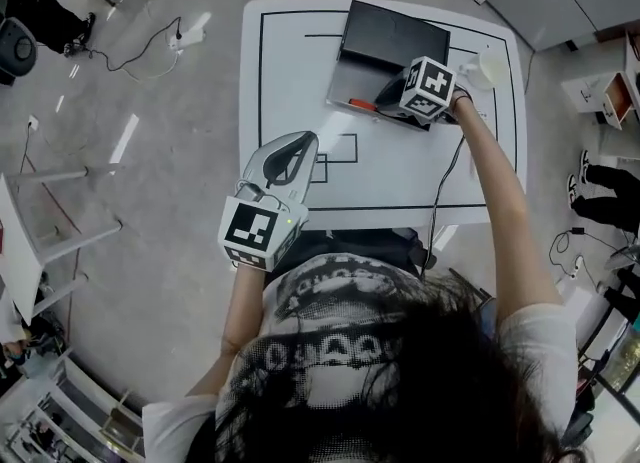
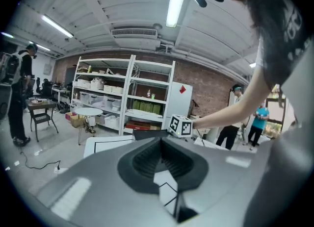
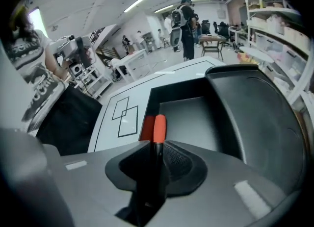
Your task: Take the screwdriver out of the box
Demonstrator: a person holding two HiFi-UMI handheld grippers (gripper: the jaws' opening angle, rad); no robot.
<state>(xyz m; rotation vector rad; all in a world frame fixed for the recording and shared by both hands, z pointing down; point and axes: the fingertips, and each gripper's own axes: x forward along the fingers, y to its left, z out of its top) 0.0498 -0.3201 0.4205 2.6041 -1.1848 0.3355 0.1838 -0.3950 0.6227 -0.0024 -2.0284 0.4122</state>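
Note:
An open black box stands at the far side of the white table, its lid tipped back. The screwdriver, orange-handled with a dark shaft, lies along the box's near wall. My right gripper points steeply down into the box. In the right gripper view the screwdriver runs through the gap of my right gripper; the jaws stand apart around its dark shaft, and the box lies beyond. My left gripper hovers at the table's near left, open and empty, as the left gripper view also shows.
Black outlines are drawn on the table, with two overlapping squares near my left gripper. A white object sits at the table's far right corner. A cable trails from my right hand. Shelves and people stand around the room.

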